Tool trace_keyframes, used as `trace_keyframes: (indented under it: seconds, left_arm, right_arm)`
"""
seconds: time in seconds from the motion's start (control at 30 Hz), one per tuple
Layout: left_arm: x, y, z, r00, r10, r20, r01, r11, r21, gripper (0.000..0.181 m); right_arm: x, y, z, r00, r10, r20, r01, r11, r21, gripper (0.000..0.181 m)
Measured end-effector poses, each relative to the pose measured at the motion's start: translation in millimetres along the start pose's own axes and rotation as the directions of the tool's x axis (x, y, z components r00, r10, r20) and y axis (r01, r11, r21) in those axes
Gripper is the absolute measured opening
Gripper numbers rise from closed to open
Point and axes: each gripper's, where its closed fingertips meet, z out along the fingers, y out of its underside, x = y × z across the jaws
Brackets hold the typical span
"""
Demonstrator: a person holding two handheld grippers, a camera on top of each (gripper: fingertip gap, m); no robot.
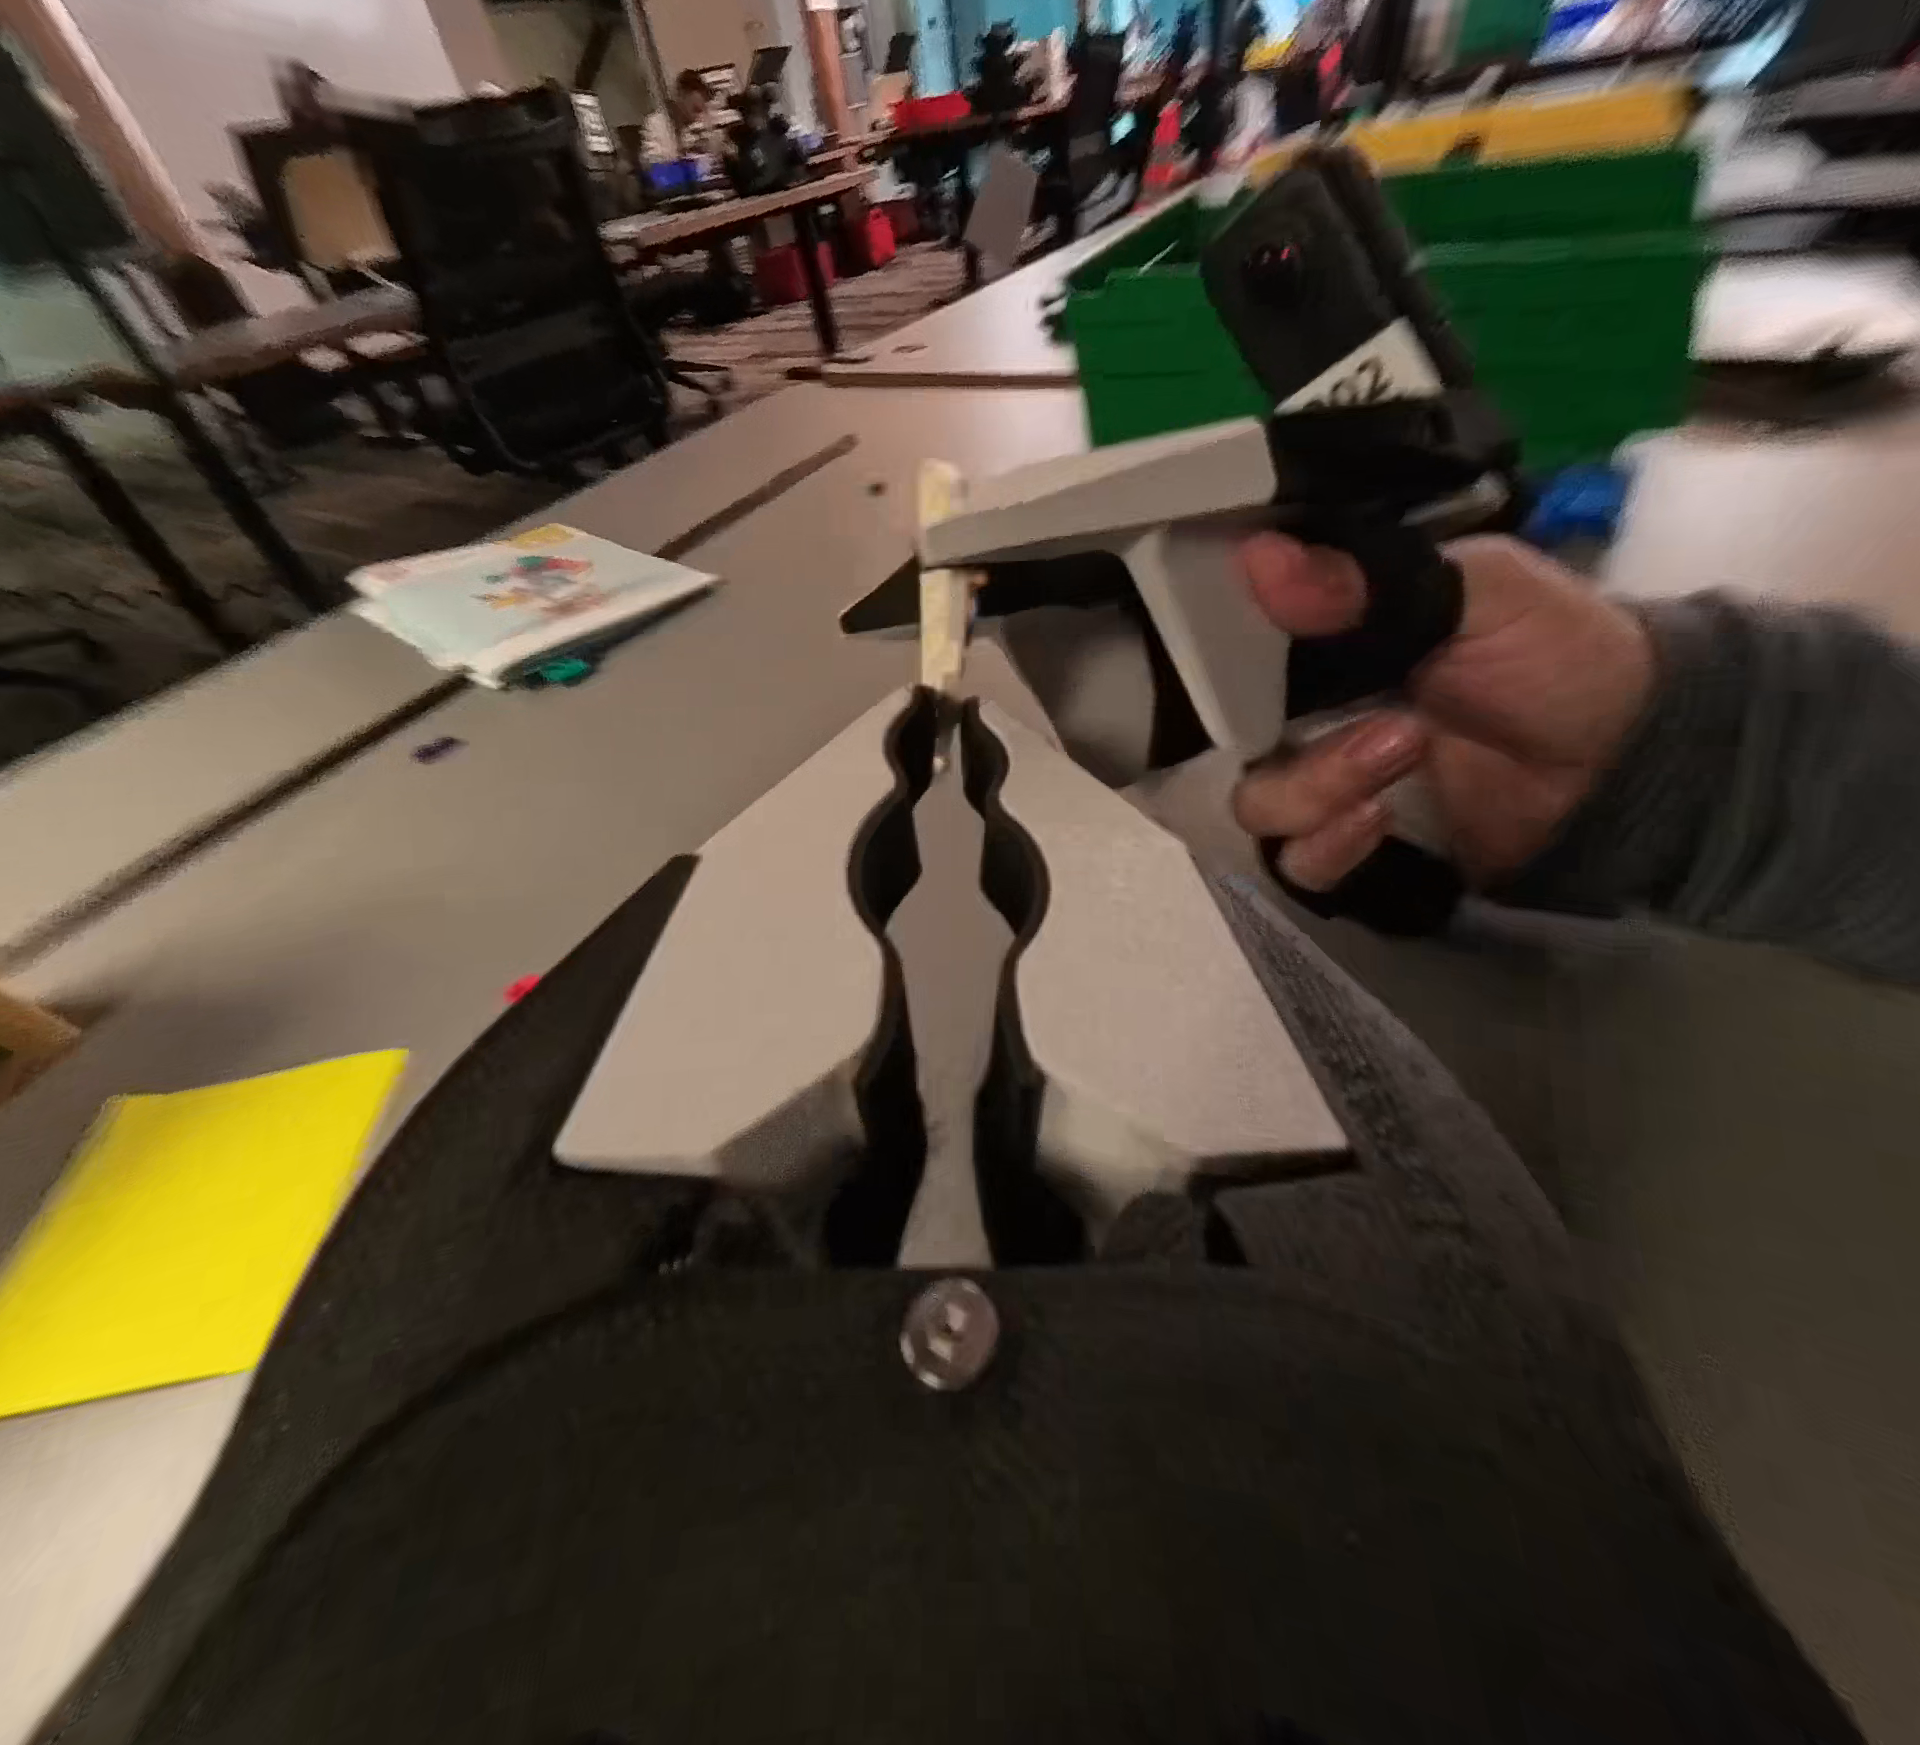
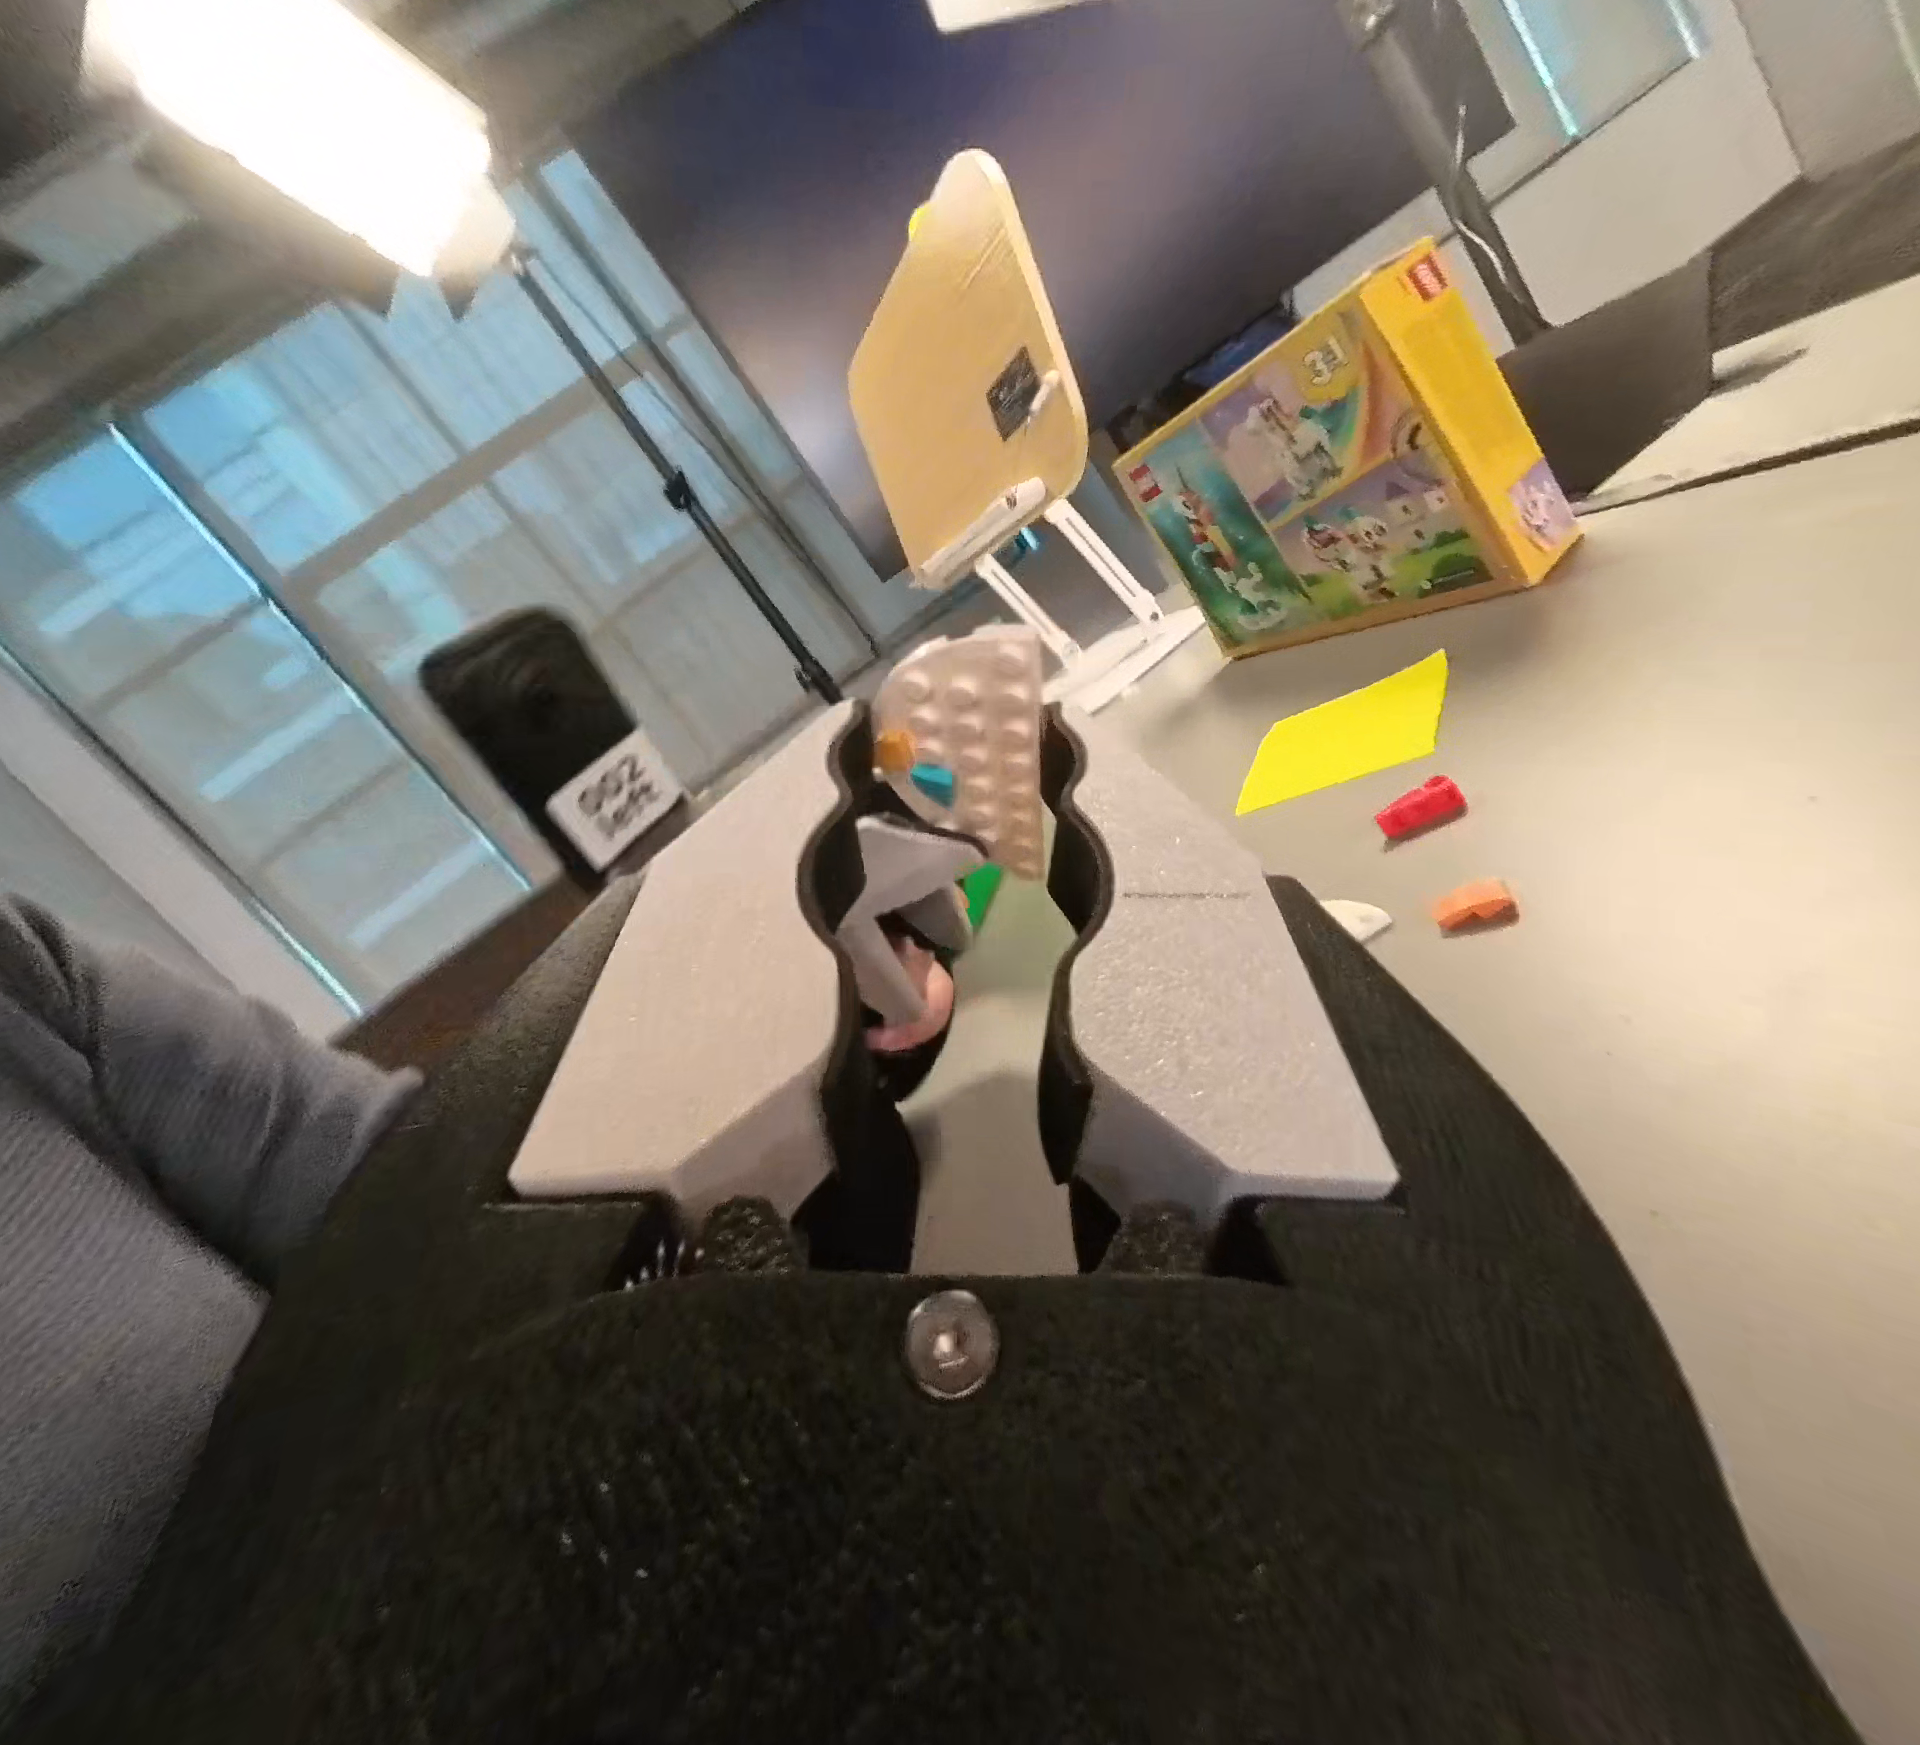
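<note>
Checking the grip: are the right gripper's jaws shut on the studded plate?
Shut on it: the right gripper has both jaws against the white studded plate, lifted off the table.

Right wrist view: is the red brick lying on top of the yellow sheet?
No. The red brick lies on the bare grey table, just beside the yellow sheet and apart from it.

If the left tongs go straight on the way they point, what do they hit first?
The left tongs already pinch the pale studded plate; just beyond it are the right tongs gripping that plate. Depth unclear, but those likely come first.
</note>
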Motion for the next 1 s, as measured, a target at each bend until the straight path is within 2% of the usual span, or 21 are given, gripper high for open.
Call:
trace_keyframes:
  seconds: [0.13, 0.33, 0.47, 0.6, 0.7, 0.8, 0.93, 1.0]
  left_arm:
    - [2, -2, -3, 0.966, -0.217, -0.14, 0.224, 0.974, 0.029, 0.004]
    - [2, -4, -3, 0.855, -0.443, -0.27, 0.468, 0.883, 0.034, 0.005]
    - [-1, 4, 0, 0.892, -0.398, -0.214, 0.408, 0.913, 0.006, 0.005]
    - [-5, 11, 2, 0.987, -0.15, -0.059, 0.15, 0.989, -0.017, 0.006]
    - [-1, 10, 1, 1.0, -0.01, -0.03, 0.009, 0.999, -0.032, 0.003]
    - [0, 6, 0, 0.998, -0.04, -0.052, 0.039, 0.999, -0.017, 0.003]
    - [-5, -2, -3, 0.983, -0.166, -0.081, 0.168, 0.986, 0.016, 0.003]
    - [-6, 0, -3, 0.982, -0.17, -0.081, 0.171, 0.985, 0.01, 0.003]
  right_arm:
    - [-5, 3, -3, 0.997, -0.059, 0.047, 0.061, 0.996, -0.057, 0.029]
    - [-5, 4, -4, 0.995, -0.078, 0.059, 0.082, 0.994, -0.07, 0.03]
    - [7, 8, -2, 1.0, 0.003, 0.004, -0.003, 0.997, -0.076, 0.029]
    - [12, 12, -1, 0.999, 0.029, -0.026, -0.031, 0.995, -0.096, 0.03]
    - [11, 13, -1, 0.999, 0.038, -0.026, -0.041, 0.994, -0.105, 0.03]
    - [7, 10, 0, 0.999, 0.028, -0.016, -0.029, 0.996, -0.088, 0.03]
    - [2, 6, 0, 0.999, 0.032, 0.016, -0.031, 0.998, -0.053, 0.032]
    - [3, 6, 1, 0.999, 0.031, 0.012, -0.031, 0.998, -0.05, 0.031]
